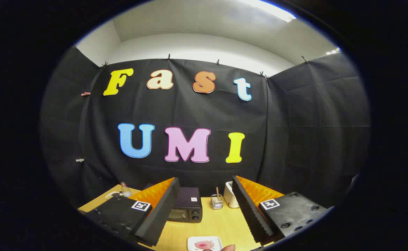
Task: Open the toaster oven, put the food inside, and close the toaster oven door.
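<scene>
Presently, the gripper [204,209] is held with fingers wide apart and empty. The toaster oven [187,206], shut, stands toward the counter's [224,223] far edge; rigid and probably heavy, its door is best taken by the top edge.

Bare table [221,219] between the spread gripper [204,209] fingers; toaster oven [186,207] and jar [217,203] beyond.
</scene>
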Demonstrator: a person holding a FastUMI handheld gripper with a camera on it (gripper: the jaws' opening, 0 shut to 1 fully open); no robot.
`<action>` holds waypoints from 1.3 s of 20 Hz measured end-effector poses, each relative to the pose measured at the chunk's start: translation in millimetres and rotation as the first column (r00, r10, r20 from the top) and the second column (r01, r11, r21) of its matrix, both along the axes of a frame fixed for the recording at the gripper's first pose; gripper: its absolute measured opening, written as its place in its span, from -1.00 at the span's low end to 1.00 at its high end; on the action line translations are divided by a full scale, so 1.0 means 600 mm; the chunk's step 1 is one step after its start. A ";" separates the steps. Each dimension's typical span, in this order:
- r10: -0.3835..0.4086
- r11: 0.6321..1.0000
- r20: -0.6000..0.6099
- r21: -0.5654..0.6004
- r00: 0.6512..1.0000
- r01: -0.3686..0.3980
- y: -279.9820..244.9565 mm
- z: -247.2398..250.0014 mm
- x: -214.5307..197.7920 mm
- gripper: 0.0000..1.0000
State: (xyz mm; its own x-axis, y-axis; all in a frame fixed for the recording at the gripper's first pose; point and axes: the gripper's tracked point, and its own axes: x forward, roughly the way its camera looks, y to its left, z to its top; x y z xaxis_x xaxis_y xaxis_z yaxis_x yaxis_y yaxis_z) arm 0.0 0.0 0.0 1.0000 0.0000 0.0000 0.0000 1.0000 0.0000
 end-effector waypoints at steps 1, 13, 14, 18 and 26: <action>-0.001 1.000 -0.001 -0.002 1.000 0.001 -0.001 0.000 0.000 0.95; -0.002 1.000 -0.004 0.007 1.000 0.002 0.002 -0.003 0.007 0.95; -0.003 1.000 -0.003 0.006 1.000 0.003 0.002 -0.003 0.008 0.95; -0.003 1.000 -0.006 0.009 1.000 0.003 0.004 -0.008 0.012 0.95; 0.041 0.999 -0.011 0.012 0.999 -0.041 0.069 -0.035 0.052 0.95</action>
State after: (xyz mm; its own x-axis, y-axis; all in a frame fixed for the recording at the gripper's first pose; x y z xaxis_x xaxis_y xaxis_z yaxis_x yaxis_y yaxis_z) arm 31.4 41.1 -21.1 0.9991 0.0414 -0.0108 -0.0412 0.9991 0.0116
